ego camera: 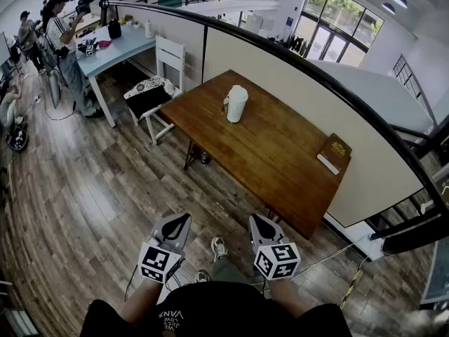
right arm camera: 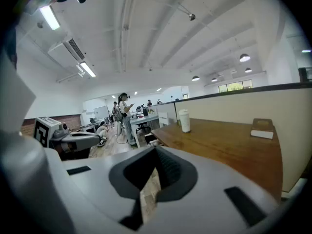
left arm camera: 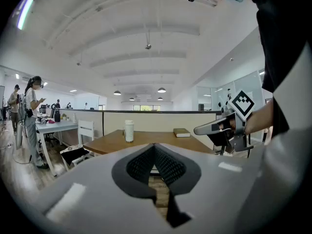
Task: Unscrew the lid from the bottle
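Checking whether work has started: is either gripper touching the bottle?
Apart. The head view shows the left gripper and right gripper over the floor, short of the table where the bottle stands.

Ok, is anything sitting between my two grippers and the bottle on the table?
Nothing visible does: only floor and bare table lie before the bottle. The book sits off right, the chair off left.

The tall cylindrical bottle is white; the rectangular wooden table is reddish-brown. The hardcover book is dark brown with gold. The grey left gripper and right gripper carry black-and-white square markers.
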Motion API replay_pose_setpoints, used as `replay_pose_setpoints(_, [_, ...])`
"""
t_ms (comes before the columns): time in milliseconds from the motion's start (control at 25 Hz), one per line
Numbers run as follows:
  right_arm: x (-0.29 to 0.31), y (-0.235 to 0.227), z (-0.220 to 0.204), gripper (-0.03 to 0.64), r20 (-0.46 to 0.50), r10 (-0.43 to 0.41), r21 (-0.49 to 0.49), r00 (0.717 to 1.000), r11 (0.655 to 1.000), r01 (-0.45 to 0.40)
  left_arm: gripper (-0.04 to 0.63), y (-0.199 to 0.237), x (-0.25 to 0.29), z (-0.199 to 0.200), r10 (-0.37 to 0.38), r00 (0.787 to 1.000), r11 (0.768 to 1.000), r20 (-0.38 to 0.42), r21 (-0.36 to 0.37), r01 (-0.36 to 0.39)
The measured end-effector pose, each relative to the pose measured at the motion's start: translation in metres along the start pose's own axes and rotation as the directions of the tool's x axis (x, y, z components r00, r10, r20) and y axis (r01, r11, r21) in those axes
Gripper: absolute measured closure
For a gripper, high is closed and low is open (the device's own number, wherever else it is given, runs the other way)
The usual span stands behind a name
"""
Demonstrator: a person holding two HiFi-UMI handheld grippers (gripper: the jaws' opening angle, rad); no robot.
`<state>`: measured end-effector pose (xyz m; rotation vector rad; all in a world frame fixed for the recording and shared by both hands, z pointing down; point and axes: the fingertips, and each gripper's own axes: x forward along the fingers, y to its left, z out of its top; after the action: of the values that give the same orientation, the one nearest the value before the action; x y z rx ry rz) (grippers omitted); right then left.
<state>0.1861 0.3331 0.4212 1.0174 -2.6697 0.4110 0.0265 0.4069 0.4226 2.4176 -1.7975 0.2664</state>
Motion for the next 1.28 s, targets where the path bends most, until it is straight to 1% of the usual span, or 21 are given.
replay_pose_setpoints(120, [0.010,-0.006,0.005,0.604,0.008,0.014,0.018,1.000,1.000,-0.015,0.584,0.006,0.013,0.002,-0.010,1.000,1.000,0.010,-0.009,0.010])
replay_pose_setpoints(240, [0.024,-0.019,0.014,0.604,0.035,0.011,0.041,0.999,0.999,-0.012,0.584,0.015,0.030,0.004,-0.006,1.000,1.000,0.016,-0.019,0.006])
replay_pose_setpoints(360, [0.041,-0.032,0.024,0.595,0.061,0.032,0.072,0.998,0.997,-0.036,0.580,0.023,0.051,0.006,-0.013,1.000,0.999,0.022,-0.029,0.014])
replay_pose_setpoints(400, [0.048,-0.038,0.027,0.561,0.064,0.034,0.080,0.997,0.996,-0.039,0.566,0.025,0.059,0.007,-0.020,1.000,0.999,0.024,-0.037,0.021])
replay_pose_setpoints(440, [0.056,-0.044,0.031,0.506,0.066,0.036,0.084,0.997,0.996,-0.041,0.526,0.028,0.067,0.007,-0.027,0.999,0.998,0.022,-0.047,0.028])
replay_pose_setpoints(480, [0.064,-0.049,0.034,0.452,0.067,0.040,0.088,0.997,0.995,-0.046,0.451,0.031,0.076,0.007,-0.032,0.999,0.998,0.017,-0.058,0.033])
replay_pose_setpoints(520, [0.072,-0.053,0.038,0.429,0.068,0.049,0.093,0.996,0.994,-0.056,0.400,0.035,0.084,0.007,-0.035,0.999,0.997,0.010,-0.067,0.036])
replay_pose_setpoints(720, [0.112,-0.078,0.056,0.370,0.068,0.073,0.093,0.995,0.993,-0.079,0.354,0.055,0.127,0.009,-0.037,0.999,0.995,-0.014,-0.089,0.036])
replay_pose_setpoints(880, [0.144,-0.103,0.072,0.365,0.061,0.092,0.087,0.994,0.991,-0.098,0.326,0.067,0.162,0.010,-0.044,0.998,0.994,-0.041,-0.105,0.040])
replay_pose_setpoints(1080, [0.181,-0.131,0.084,0.365,0.053,0.111,0.083,0.992,0.990,-0.115,0.324,0.080,0.202,0.007,-0.042,0.997,0.993,-0.060,-0.115,0.034])
replay_pose_setpoints(1160, [0.195,-0.139,0.088,0.365,0.048,0.111,0.085,0.993,0.990,-0.115,0.324,0.085,0.215,0.006,-0.049,0.997,0.991,-0.067,-0.131,0.040])
replay_pose_setpoints(1280, [0.213,-0.146,0.091,0.365,0.038,0.105,0.099,0.994,0.989,-0.109,0.324,0.093,0.230,0.000,-0.064,0.994,0.989,-0.084,-0.136,0.053])
